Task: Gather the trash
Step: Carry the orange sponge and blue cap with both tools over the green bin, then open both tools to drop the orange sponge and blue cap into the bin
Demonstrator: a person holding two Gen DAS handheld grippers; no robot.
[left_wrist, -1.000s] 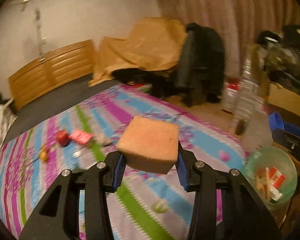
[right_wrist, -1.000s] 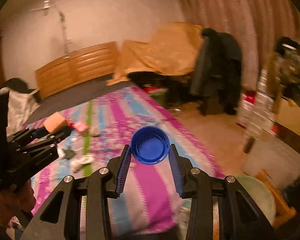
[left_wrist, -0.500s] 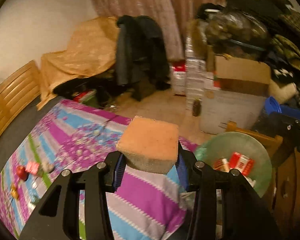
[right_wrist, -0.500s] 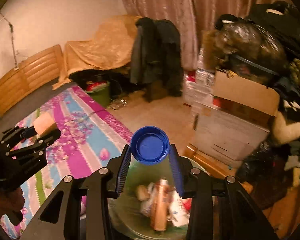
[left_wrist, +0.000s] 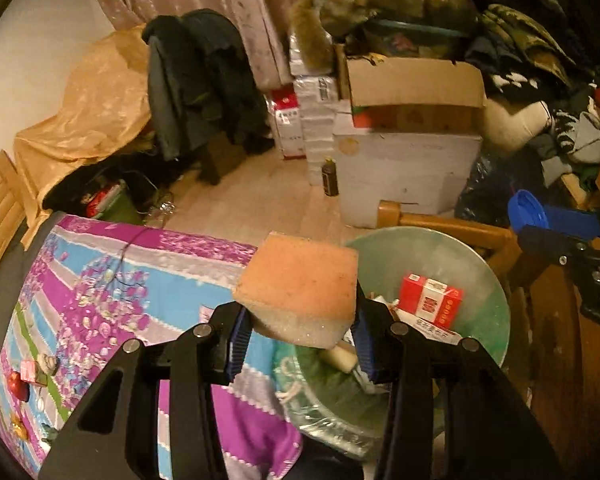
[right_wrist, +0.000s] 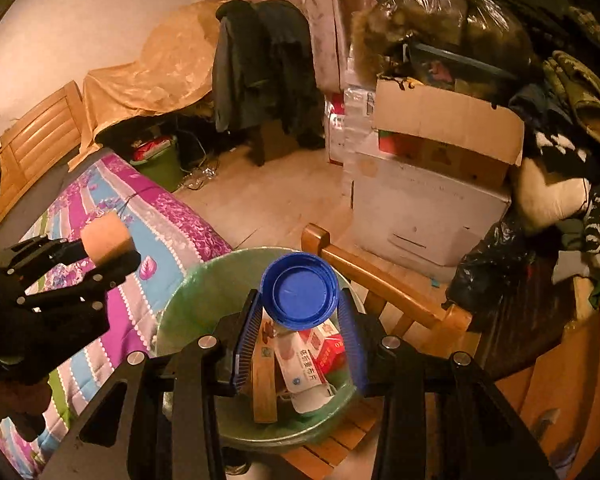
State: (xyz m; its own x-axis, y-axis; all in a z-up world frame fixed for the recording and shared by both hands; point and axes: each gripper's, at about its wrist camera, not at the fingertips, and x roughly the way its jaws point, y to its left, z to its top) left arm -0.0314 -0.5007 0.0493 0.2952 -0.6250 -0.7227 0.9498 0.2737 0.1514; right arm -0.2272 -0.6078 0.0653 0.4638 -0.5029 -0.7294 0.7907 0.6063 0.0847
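Note:
My left gripper [left_wrist: 300, 320] is shut on an orange sponge [left_wrist: 300, 284] and holds it over the near-left rim of a green bin [left_wrist: 487, 276] lined with a plastic bag. My right gripper [right_wrist: 298, 320] is shut on a blue plastic lid [right_wrist: 298, 294], held right above the same bin [right_wrist: 188, 296]. The bin holds red cartons [left_wrist: 429, 298], a white packet [right_wrist: 303, 364] and a wooden piece [right_wrist: 262, 384]. The right gripper with the lid also shows in the left wrist view [left_wrist: 527, 212], and the left gripper with the sponge in the right wrist view [right_wrist: 108, 240].
The bin stands on a wooden chair [right_wrist: 383, 280] beside a bed with a striped purple, blue and green cover [left_wrist: 112, 288]. Small litter [left_wrist: 32, 372] lies on the bed at far left. Cardboard boxes [right_wrist: 439, 148], bags and clothes crowd the right side.
Both grippers swung right from the bed to the bin, still holding the sponge and the lid. The bin is now directly under the right gripper and close beneath the left.

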